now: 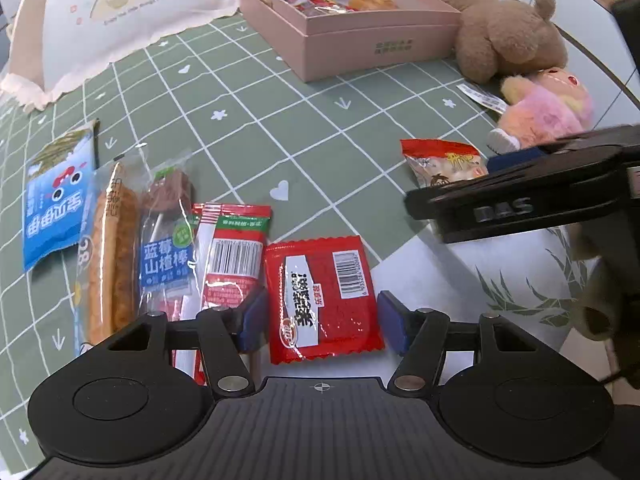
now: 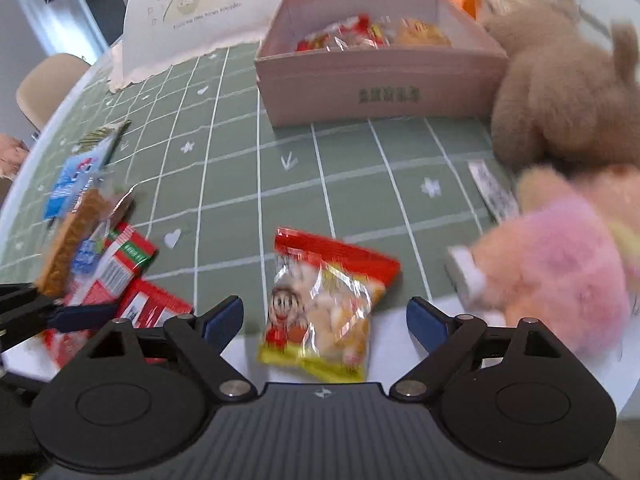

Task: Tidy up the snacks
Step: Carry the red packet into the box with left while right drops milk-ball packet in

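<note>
My left gripper (image 1: 320, 320) is open, its blue pads on either side of a flat red snack packet (image 1: 322, 300) lying on the table. My right gripper (image 2: 325, 320) is open around a red and yellow candy bag (image 2: 324, 308), which also shows in the left wrist view (image 1: 444, 164). A row of snacks lies left: a blue packet (image 1: 56, 208), a long bread stick (image 1: 110, 256), a hawthorn stick (image 1: 166, 240) and a red-green packet (image 1: 232, 256). A pink box (image 1: 352, 40) at the back holds several snacks.
A brown plush bear (image 1: 508, 28) and a pink plush toy (image 1: 548, 108) lie right of the box. A printed cushion (image 1: 120, 12) stands at the back left. The green checked cloth (image 1: 280, 128) ends near the table's front edge.
</note>
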Motion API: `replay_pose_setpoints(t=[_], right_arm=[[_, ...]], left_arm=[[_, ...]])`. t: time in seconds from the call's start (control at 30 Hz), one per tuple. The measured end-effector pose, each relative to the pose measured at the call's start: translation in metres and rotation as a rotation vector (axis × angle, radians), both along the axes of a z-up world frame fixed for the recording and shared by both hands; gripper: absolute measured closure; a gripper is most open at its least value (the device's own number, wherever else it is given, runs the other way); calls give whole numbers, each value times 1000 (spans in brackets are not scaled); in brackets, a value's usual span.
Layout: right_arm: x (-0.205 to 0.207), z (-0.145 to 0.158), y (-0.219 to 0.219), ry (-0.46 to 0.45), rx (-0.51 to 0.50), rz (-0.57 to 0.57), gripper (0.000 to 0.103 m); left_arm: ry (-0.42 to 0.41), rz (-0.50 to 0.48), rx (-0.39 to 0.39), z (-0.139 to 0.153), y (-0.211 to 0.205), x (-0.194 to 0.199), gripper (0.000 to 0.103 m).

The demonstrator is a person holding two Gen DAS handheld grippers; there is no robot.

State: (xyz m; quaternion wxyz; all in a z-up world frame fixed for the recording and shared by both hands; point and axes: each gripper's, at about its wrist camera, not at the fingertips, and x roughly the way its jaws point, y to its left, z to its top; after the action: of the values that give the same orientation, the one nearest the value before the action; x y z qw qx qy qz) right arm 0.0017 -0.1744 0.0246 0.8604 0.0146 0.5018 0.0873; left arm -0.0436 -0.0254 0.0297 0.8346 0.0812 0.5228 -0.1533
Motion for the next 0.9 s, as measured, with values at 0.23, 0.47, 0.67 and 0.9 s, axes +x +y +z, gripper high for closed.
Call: replay_pose_setpoints(t=[0.23, 0.47, 0.67, 0.9], right_arm=[[-12, 21, 13, -40, -50, 86, 52], [-29, 85, -27, -114, 30, 0, 52], [-37, 131, -55, -227, 33, -116, 52], [-46, 134, -55, -238, 27, -161, 52]], left_arm=[[-9, -16, 1, 0, 0, -2, 36], [-23, -88, -137, 54, 5, 3, 46], [-436, -177, -254, 208, 0, 51, 45], [-468, -155, -514, 235, -29, 155, 35]])
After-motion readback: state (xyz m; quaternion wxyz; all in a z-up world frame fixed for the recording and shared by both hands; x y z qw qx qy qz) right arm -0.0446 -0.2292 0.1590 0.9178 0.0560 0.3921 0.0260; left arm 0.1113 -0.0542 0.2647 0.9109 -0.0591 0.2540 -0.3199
